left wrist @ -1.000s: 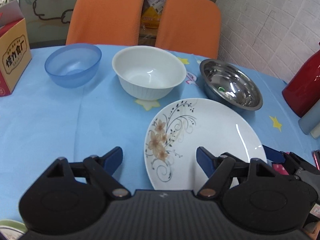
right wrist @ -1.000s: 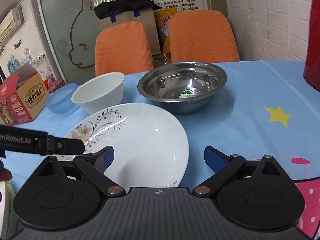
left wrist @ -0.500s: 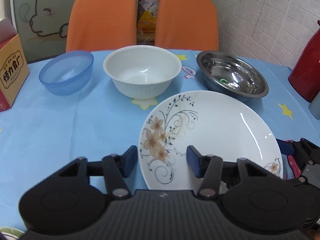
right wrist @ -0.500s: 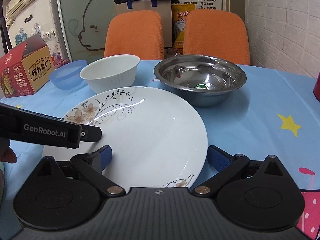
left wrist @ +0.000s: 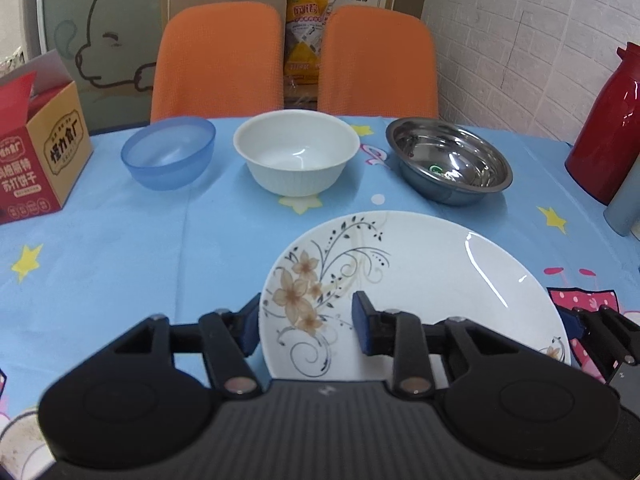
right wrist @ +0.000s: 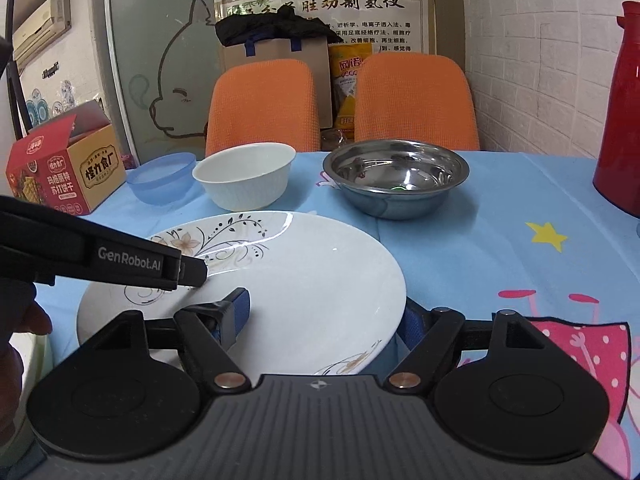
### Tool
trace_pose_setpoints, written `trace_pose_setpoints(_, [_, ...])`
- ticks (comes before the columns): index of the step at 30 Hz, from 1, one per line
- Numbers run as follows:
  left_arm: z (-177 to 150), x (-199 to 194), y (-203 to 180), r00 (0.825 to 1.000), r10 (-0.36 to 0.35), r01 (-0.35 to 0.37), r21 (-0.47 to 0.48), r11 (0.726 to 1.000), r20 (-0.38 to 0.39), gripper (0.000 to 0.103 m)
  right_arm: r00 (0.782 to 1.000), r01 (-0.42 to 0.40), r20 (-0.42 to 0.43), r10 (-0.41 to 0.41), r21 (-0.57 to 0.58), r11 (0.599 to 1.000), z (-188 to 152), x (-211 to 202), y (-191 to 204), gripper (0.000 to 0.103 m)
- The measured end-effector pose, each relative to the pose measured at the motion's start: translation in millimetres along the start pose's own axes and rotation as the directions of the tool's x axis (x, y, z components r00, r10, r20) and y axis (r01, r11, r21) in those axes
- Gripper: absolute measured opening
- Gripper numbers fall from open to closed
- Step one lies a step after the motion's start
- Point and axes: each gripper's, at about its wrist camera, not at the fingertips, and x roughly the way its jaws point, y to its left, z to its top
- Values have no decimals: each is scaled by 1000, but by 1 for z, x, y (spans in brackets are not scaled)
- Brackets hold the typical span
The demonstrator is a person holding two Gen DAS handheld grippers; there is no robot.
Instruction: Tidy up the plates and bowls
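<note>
A dining corner, homely but perhaps in a small office or shop: a table [left wrist: 120,240] under a blue cartoon-star cloth, two orange chairs [left wrist: 218,60] at its far edge, and bowls [left wrist: 296,152] and a plate [left wrist: 440,280] laid out. A snack box [left wrist: 40,160] sits at the left edge and a red flask [right wrist: 622,120] at the right. Behind are a white brick wall [right wrist: 540,40], a printed notice [right wrist: 320,4] (in Chinese), a cartoon-decorated glass panel [right wrist: 160,60] and an air conditioner [right wrist: 42,26].

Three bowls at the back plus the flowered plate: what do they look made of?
Blue bowl: translucent plastic, frosted look.
White bowl: likely glazed ceramic, though melamine is possible; opaque, ribbed outside, soft glare.
Metal bowl: stainless steel, mirror reflections.
Flowered plate: glossy glazed ceramic or porcelain by its sharp highlights and printed floral decal.
</note>
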Motion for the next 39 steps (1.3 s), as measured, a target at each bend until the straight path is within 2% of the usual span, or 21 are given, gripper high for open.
trace_pose_setpoints(7, [-20, -51, 15, 998, 4, -2, -24, 1000, 66, 29, 998, -28, 53, 28, -4, 1000, -7, -37, 26, 103])
trace_pose_setpoints(11, [-34, -82, 35, 996, 20, -14, -66, 998, 88, 30, 995, -70, 73, 72, -31, 997, -9, -54, 50, 103])
trace_pose_setpoints(16, [-60, -118, 70, 990, 87, -74, -116, 990, 109, 30, 984, -149, 86, 155, -76, 986, -15, -67, 92, 103])
trace_pose_setpoints(20, [-87, -140, 104, 984, 147, -128, -169, 977, 103, 31, 972, -219, 60, 227, -115, 969, -25, -67, 127, 103])
trace_pose_setpoints(27, [-124, -153, 151, 977, 202, -181, -237, 955, 67, 31, 957, -286, -10, 289, -169, 943, -46, -62, 175, 103])
trace_pose_setpoints(32, [-134, -148, 167, 982, 179, -155, -273, 950, 64, 31, 963, -268, -28, 269, -223, 937, -55, -61, 189, 103])
trace_pose_setpoints(35, [-138, -147, 167, 983, 159, -132, -259, 957, 88, 32, 967, -255, -34, 254, -222, 941, -58, -58, 190, 103])
trace_pose_setpoints(37, [-138, -146, 168, 984, 146, -116, -255, 960, 99, 38, 965, -260, -33, 259, -212, 942, -59, -57, 189, 103])
trace_pose_setpoints(39, [-138, -146, 168, 984, 140, -110, -253, 961, 107, 39, 966, -256, -35, 255, -219, 941, -59, -57, 190, 103])
